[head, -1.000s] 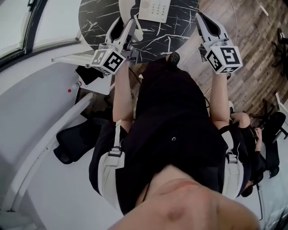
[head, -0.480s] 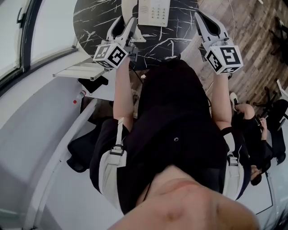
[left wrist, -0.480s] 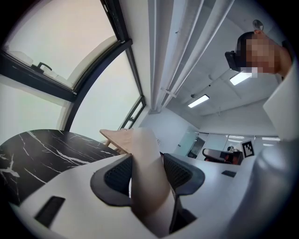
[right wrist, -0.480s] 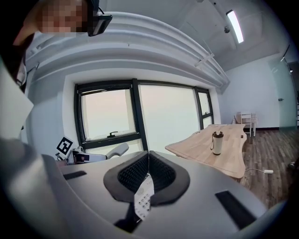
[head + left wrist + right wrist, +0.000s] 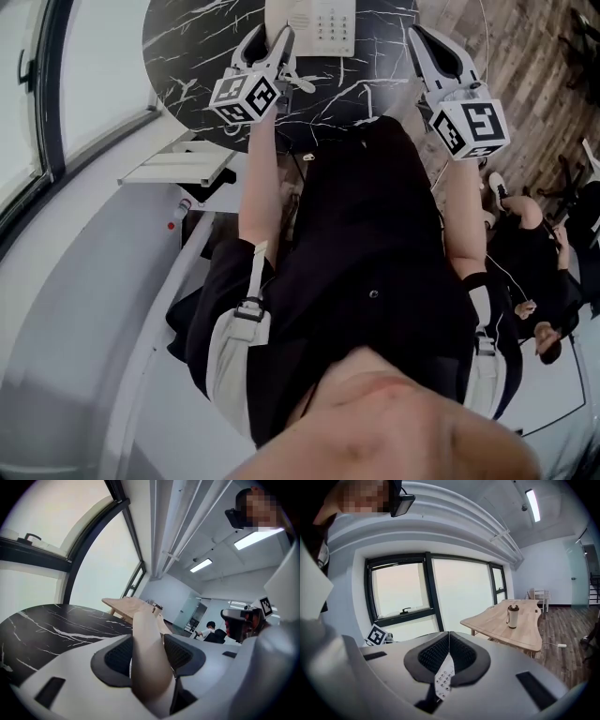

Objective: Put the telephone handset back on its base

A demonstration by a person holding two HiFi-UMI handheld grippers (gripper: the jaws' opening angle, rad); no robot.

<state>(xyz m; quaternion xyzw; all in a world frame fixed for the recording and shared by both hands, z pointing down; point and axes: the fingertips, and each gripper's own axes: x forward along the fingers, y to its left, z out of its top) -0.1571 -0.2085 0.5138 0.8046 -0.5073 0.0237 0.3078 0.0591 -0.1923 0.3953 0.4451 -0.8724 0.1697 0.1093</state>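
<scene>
Cream handset (image 5: 144, 634) pinched in my left gripper (image 5: 147, 654); telephone base (image 5: 319, 21) at 12 o'clock; right gripper (image 5: 448, 654) pressed together.

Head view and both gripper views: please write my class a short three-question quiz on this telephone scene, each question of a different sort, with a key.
1. True or false: the right gripper has its jaws wide apart.
2. What does the left gripper clamp? A: the handset. B: a pen. C: nothing.
3. Fill in: the phone base sits on a black ____-patterned table.
Key: 1 false, they are together; 2 A; 3 marble.
</scene>
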